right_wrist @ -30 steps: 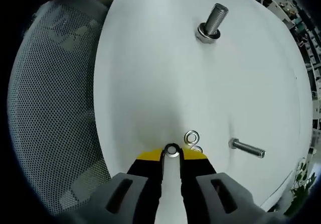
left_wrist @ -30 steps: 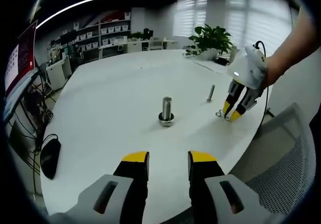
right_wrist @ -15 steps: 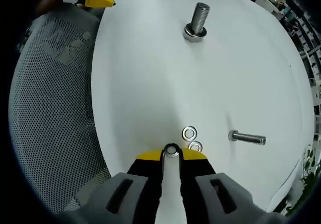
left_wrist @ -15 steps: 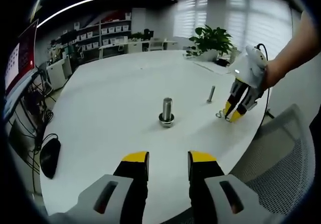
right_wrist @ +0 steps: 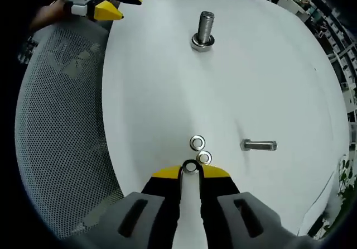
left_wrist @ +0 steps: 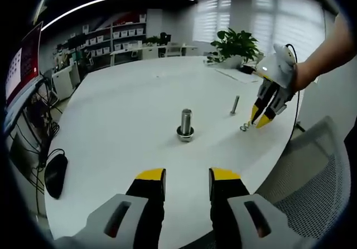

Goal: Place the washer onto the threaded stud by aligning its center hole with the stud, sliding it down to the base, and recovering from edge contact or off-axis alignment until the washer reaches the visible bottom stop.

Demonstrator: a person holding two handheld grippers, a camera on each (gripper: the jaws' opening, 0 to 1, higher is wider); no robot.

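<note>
Washer (right_wrist: 191, 167): flat steel ring, pinched by right gripper (right_wrist: 191, 171); left gripper (left_wrist: 187, 175) spread.

Left gripper (left_wrist: 187, 177) hovers low over the white tabletop (left_wrist: 122, 115), fingers (left_wrist: 150, 183) parted with nothing between them. Threaded stud (left_wrist: 186, 124) stands upright mid-table. The right gripper (left_wrist: 262, 116) hangs above loose washers (left_wrist: 244, 127), near a second bolt (left_wrist: 234, 104).
</note>
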